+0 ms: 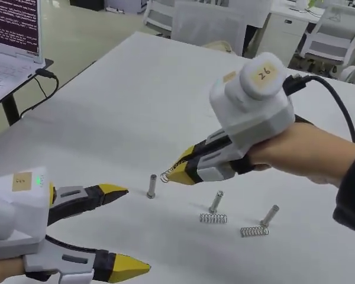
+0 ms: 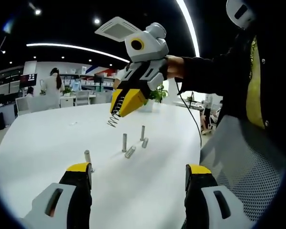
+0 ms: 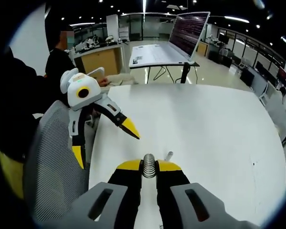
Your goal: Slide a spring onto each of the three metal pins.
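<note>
Right gripper pinches thin silvery coiled spring near upright pin.

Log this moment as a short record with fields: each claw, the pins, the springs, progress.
left claw: open, holding nothing, low over the table
right claw: shut on held spring, raised near first pin
pins: three upright, all bare; first pin, second pin, third pin
loose springs: two lying flat; first loose spring by second pin, second loose spring by third pin
progress: no spring on any pin yet
</note>
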